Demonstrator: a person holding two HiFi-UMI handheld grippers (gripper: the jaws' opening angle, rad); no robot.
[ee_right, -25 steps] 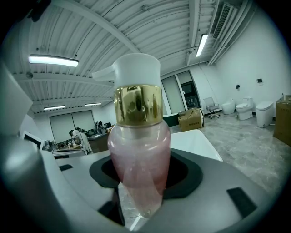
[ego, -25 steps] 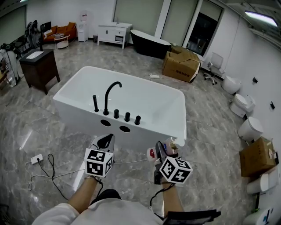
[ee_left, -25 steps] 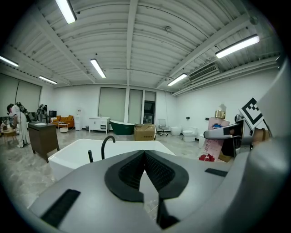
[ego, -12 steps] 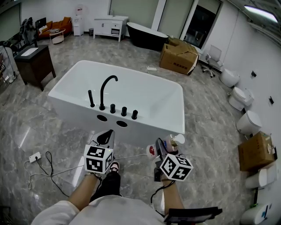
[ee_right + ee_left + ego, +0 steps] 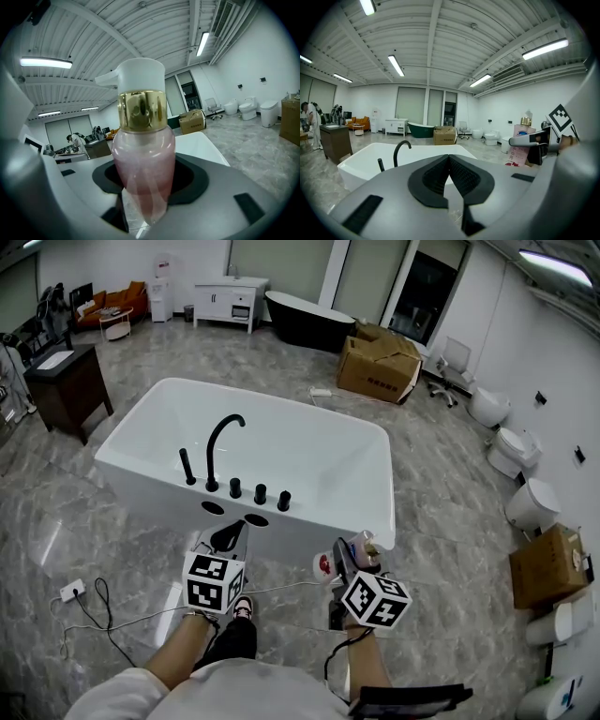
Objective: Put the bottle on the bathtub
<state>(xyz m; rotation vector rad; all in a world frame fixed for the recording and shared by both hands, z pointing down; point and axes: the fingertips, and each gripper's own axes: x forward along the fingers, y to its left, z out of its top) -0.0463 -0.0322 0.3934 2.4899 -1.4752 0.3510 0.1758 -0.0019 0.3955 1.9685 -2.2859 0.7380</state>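
A pink pump bottle (image 5: pixel 140 164) with a gold collar and a white pump head stands upright between the jaws of my right gripper (image 5: pixel 349 559), which is shut on it. From the head the bottle (image 5: pixel 362 547) shows just in front of the near right corner of the white bathtub (image 5: pixel 377 442), above the floor. The left gripper view catches this bottle (image 5: pixel 520 145) off to the right. My left gripper (image 5: pixel 228 538) is shut on nothing, its pads (image 5: pixel 457 174) pressed together, and it points at the tub's front wall (image 5: pixel 370 159). The tub's near rim carries a black faucet (image 5: pixel 220 451) with knobs.
A white cable and power strip (image 5: pixel 70 592) lie on the marble floor at the left. A dark cabinet (image 5: pixel 61 381) stands at the far left. Cardboard boxes (image 5: pixel 380 367), a black tub (image 5: pixel 300 320) and toilets (image 5: pixel 530 502) lie beyond. A shoe (image 5: pixel 242 606) shows below.
The bathtub has slid a little left in the head view, and a leg and shoe have come into view below. Both grippers keep their places, the right still holding the bottle.
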